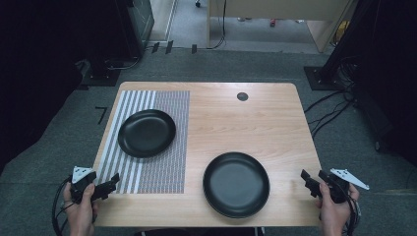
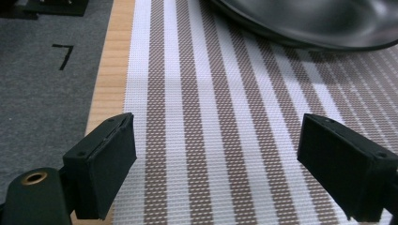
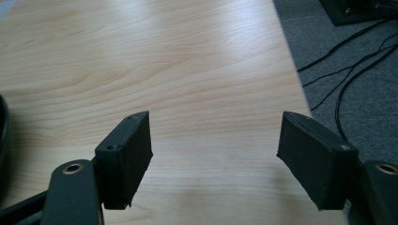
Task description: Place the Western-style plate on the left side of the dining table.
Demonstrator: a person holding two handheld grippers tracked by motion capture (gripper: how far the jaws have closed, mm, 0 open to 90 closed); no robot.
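- Now the left gripper (image 1: 109, 185) hovers low, jaws spread, over the striped mat (image 1: 167, 167); a black plate (image 1: 146, 132) sits just ahead.
- Right gripper (image 1: 310, 182), spread too, at the tabletop (image 1: 255, 123) edge, second black plate (image 1: 236, 184) beside it.

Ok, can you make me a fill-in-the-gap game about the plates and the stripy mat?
1. There are ____ black plates on the wooden table.
2. The far plate sits on the ____ mat.
3. The near plate sits on the bare ____, closer to the right gripper.
4. The left gripper has its jaws ____, with nothing between them.

Missing words: two; striped; table; open
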